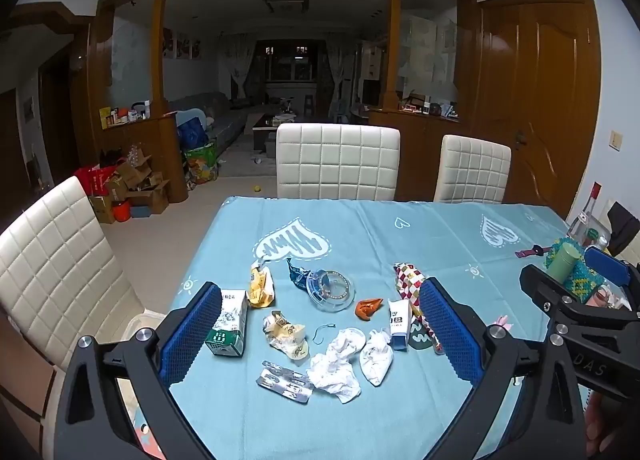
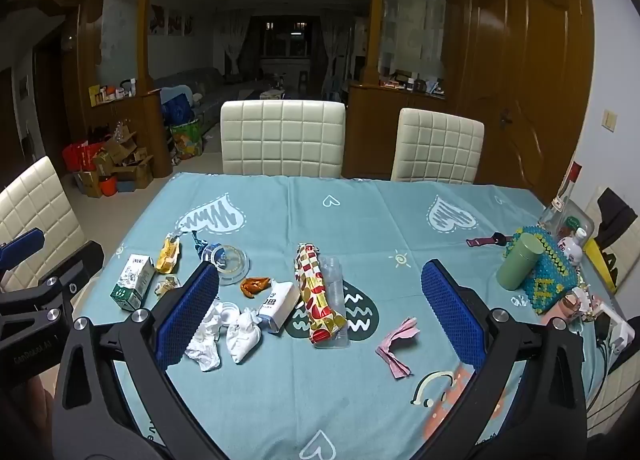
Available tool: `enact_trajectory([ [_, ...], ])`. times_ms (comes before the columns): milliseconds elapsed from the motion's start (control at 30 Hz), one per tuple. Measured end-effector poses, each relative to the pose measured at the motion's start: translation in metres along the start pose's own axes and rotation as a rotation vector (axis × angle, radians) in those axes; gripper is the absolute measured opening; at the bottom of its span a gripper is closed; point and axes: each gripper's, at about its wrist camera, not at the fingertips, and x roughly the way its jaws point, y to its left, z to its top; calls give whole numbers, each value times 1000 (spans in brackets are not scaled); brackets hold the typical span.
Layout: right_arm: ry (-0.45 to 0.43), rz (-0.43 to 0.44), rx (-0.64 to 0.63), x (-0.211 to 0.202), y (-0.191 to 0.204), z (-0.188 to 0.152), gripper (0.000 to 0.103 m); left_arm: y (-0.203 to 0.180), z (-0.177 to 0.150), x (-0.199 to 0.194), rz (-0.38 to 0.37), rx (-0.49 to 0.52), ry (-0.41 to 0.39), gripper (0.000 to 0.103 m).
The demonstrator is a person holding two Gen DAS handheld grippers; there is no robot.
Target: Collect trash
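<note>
Currently both pairs of tongs are held spread wide above the tabletop point(image 1: 400, 412), tilted downward, with nothing clamped in either. Between the blue pads of the left tongs point(image 1: 320, 330) the trash is seen scattered: crumpled white tissues point(image 1: 336, 368) lie just ahead of the midpoint, a foil blister pack point(image 1: 285, 381) is nearest the tongs, and a green-and-white carton point(image 1: 227, 325) is partly hidden behind the left pad. Farther ahead a yellow wrapper point(image 1: 261, 287), a clear round lid point(image 1: 332, 290) and an orange scrap point(image 1: 369, 307) are found. A small white box point(image 1: 399, 323) stands just beside the right pad.

Between the pads of the right tongs point(image 2: 320, 306) a red-and-gold checked wrapper point(image 2: 318, 294) is laid over a clear plastic bottle point(image 2: 335, 280), and a pink folded paper point(image 2: 396, 344) lies nearer, toward the right pad. Beyond that pad, well apart from the trash, a green cylinder point(image 2: 518, 262) stands against a beaded box point(image 2: 554, 272).
</note>
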Motion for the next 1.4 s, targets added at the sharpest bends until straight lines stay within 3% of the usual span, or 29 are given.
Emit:
enact_trajectory([
  [1400,12,1,0,2,2,-4,100,3,-4,5,1,-4,25,96],
])
